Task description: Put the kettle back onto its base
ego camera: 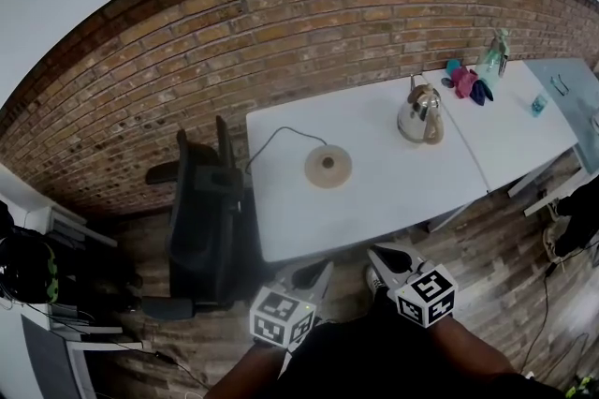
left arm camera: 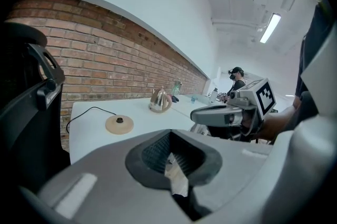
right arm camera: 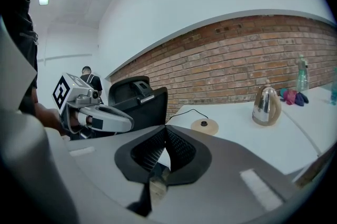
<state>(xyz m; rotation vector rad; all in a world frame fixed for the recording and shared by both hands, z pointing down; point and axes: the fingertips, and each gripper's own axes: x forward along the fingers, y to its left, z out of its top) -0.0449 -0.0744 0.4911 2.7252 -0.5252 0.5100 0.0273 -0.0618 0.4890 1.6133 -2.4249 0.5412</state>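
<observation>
A shiny steel kettle (ego camera: pixel 421 116) with a tan handle stands upright on the right part of the white table (ego camera: pixel 393 191). Its round tan base (ego camera: pixel 328 166) lies apart from it, nearer the table's middle, with a black cord running off to the left. Both grippers are held short of the table's front edge, with nothing in them. The left gripper (ego camera: pixel 318 273) is shut, and the right gripper (ego camera: pixel 379 255) beside it is shut too. The left gripper view shows its closed jaws (left arm camera: pixel 171 132), the kettle (left arm camera: pixel 159 101) and the base (left arm camera: pixel 119 124). The right gripper view shows the same: jaws (right arm camera: pixel 166 128), kettle (right arm camera: pixel 266 106), base (right arm camera: pixel 204 125).
A black office chair (ego camera: pixel 201 219) stands against the table's left edge. A second white table (ego camera: pixel 510 130) joins on the right, with a spray bottle (ego camera: pixel 491 55), pink and blue cloths (ego camera: pixel 465 81) and a small cup (ego camera: pixel 539 104). A brick wall runs behind. A person (left arm camera: pixel 237 81) stands far off.
</observation>
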